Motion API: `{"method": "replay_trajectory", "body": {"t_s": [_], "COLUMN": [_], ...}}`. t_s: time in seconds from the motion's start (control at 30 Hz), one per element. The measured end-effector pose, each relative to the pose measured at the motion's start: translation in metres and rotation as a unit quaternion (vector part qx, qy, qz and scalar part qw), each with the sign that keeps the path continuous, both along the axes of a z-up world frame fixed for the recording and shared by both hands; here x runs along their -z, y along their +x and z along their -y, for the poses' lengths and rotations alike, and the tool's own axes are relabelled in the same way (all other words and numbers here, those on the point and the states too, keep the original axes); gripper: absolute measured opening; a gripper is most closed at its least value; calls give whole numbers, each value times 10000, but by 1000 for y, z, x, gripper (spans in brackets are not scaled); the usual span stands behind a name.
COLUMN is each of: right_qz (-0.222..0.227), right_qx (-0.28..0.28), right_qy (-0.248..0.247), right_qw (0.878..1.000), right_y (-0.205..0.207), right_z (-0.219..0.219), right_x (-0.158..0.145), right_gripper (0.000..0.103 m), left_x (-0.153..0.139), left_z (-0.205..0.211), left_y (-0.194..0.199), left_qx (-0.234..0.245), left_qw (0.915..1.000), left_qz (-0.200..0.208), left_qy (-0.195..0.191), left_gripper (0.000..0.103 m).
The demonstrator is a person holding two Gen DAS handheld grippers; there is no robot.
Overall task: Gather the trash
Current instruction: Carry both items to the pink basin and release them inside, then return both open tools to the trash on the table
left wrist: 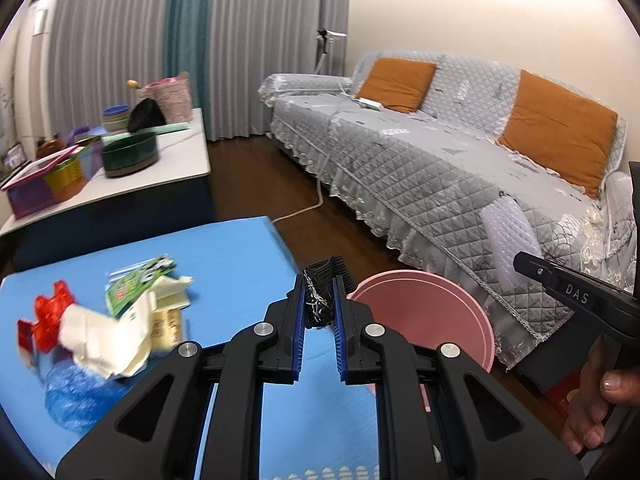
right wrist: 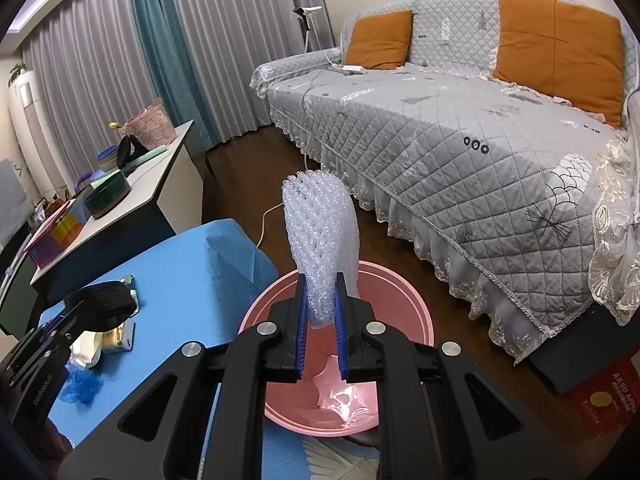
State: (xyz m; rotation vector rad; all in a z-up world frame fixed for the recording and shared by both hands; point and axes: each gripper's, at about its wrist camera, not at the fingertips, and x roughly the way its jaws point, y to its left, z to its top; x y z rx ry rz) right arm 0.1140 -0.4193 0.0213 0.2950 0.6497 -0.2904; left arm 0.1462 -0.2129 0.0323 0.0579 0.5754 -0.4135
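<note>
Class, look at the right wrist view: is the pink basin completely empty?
No: a crumpled clear plastic piece already lies inside the pink basin.

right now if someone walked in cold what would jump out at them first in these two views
Probably the two loads: the right gripper is shut on a tall white foam net sleeve above the pink basin, and the left gripper pinches a black mesh piece. To the left, a heap of trash lies on the blue table. Behind it all runs a long grey quilted sofa with orange cushions.
</note>
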Motion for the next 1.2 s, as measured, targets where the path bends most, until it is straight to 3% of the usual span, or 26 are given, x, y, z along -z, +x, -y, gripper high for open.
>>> {"method": "replay_trajectory", "body": {"t_s": [0.27,0.63,0.73,0.8,0.87,1.2], "right_qz": [-87,-176,-248,-339,-334,-237], "right_qx": [53,50,137,161,202,272], "right_qy": [129,43,49,143,167,127], "right_qw": [9999,9998,9996,9992,9991,9993], "right_y": [9,19,21,23,23,23], "right_z": [16,19,22,25,27,21], "right_x": [6,11,13,17,18,10], "right_gripper": [13,13,20,45,46,46], "left_x": [10,27,28,28,29,22], "left_z": [37,67,73,76,75,49], "left_y": [20,42,47,47,46,39], "left_qx": [489,759,902,1043,1085,864], "left_qw": [9986,9963,9949,9934,9929,9951], "left_qz": [-142,-360,-423,-451,-478,-476], "left_qy": [120,199,165,138,107,-40], "left_gripper": [12,13,16,32,39,39]}}
